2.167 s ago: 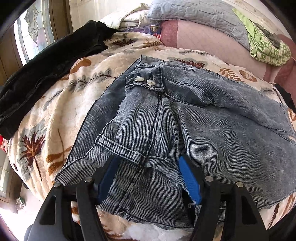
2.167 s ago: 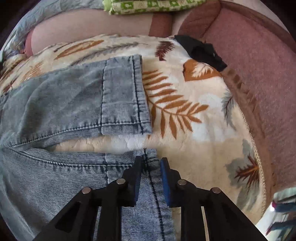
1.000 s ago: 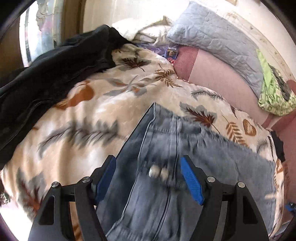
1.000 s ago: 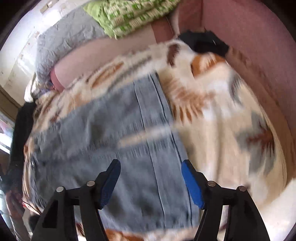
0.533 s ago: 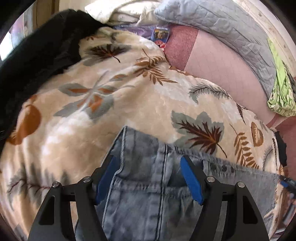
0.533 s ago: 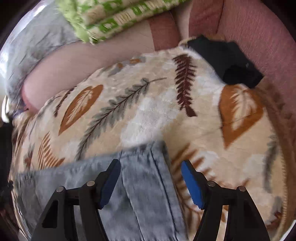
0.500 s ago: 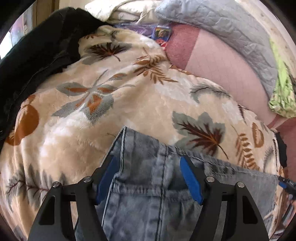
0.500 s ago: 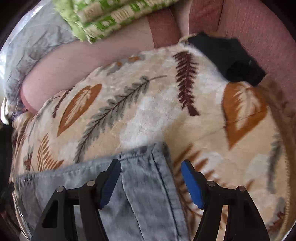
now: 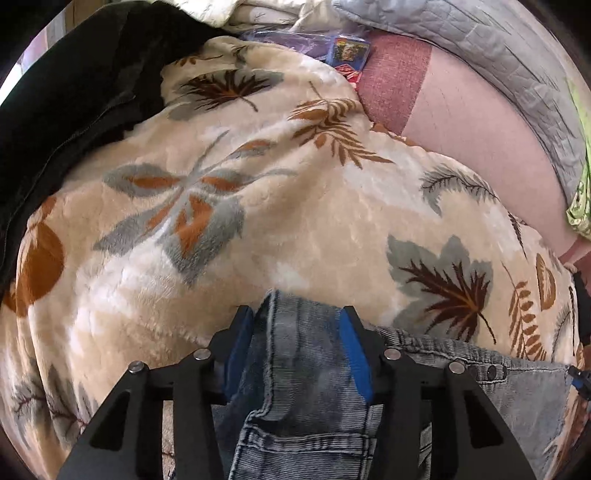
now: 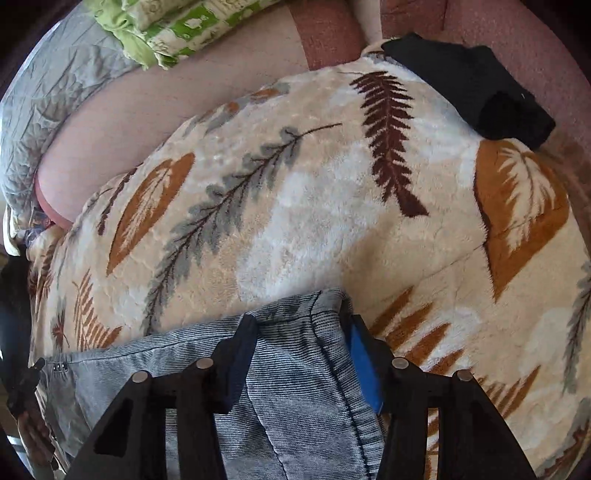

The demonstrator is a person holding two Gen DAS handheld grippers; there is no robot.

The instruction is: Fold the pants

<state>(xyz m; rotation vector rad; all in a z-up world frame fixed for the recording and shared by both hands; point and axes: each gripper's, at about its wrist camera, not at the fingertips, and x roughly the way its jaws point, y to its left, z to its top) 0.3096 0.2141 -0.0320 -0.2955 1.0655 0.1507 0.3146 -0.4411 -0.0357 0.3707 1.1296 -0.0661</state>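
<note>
Left wrist view: left gripper (image 9: 297, 347), formerly spread, closing around the jeans (image 9: 306, 387) waistband; right gripper (image 10: 301, 354) likewise closing around the hem — both far edges on the blanket (image 9: 258, 221), readying the next fold.

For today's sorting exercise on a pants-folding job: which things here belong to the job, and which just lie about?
Belongs to the job:
- jeans
- left gripper, jaws closing around the waistband
- right gripper, jaws closing around the hem

Just lying about:
- black jacket
- grey quilt
- green cloth
- black cloth
</note>
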